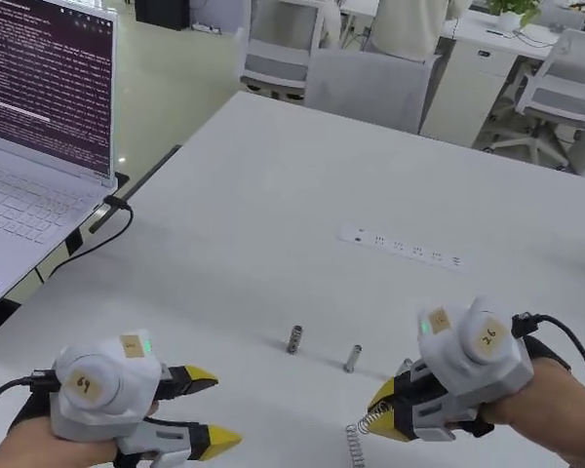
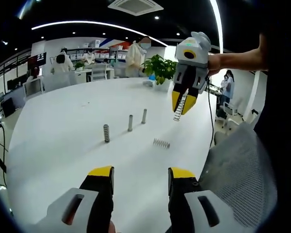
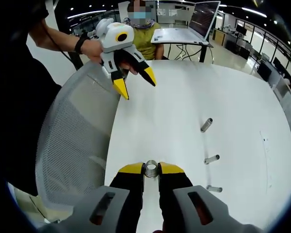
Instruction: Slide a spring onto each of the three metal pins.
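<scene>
**Right gripper view: spring clenched in right claw**

Spring (image 3: 152, 169) is pinched crosswise between the yellow tips of the right claw (image 1: 383, 413), held above the worktop (image 1: 273, 195). Loose spring (image 1: 354, 446) lies flat just below that claw. Three pins (image 2: 130, 123) stand upright in a short row. The end pin (image 2: 106, 133) wears a spring; the other two are bare. Left claw (image 1: 219, 407) is released and empty, well apart from the pins. Power strip (image 1: 402, 248) lies farther back.
</scene>
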`<state>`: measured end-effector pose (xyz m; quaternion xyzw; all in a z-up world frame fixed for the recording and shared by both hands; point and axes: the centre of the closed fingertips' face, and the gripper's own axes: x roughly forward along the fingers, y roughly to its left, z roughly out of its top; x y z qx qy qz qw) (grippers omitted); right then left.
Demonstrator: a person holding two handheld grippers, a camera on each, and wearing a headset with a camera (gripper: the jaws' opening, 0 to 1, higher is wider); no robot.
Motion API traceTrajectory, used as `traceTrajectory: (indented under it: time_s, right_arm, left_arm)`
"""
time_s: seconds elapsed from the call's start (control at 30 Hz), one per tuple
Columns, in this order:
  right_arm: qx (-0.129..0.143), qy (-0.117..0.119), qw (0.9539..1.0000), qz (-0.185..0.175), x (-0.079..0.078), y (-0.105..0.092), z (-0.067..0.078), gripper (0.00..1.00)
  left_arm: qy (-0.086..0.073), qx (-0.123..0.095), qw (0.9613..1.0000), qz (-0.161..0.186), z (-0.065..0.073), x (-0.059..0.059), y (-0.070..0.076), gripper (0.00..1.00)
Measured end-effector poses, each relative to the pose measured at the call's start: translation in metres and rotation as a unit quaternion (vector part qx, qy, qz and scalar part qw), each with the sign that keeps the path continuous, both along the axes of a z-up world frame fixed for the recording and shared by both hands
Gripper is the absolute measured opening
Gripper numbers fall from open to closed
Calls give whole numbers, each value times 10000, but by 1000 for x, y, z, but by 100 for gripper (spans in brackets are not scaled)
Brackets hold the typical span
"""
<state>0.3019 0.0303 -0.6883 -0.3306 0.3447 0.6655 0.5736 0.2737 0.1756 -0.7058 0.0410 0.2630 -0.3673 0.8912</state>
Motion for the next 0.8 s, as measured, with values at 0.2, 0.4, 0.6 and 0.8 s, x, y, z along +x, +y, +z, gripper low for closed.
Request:
traceTrajectory:
  time_s: [0.2,0.4,0.6,0.8]
  right_arm:
    - [-19,1,10000,-6,6,0,-1,8]
    - [-43,-4,10000,-27,14,1,-4,8]
    - [-42,-4,10000,-60,20,4,-6,8]
    - [-96,-23,9999,-25,29,5,-9,8]
  left_arm:
    - [13,-19,9998,211,1,0,9,43]
    - [48,-27,9992,399,1,-2,19,46]
    - [59,-41,9985,549,1,-3,28,46]
    - [60,-68,9977,673,1,-2,32,46]
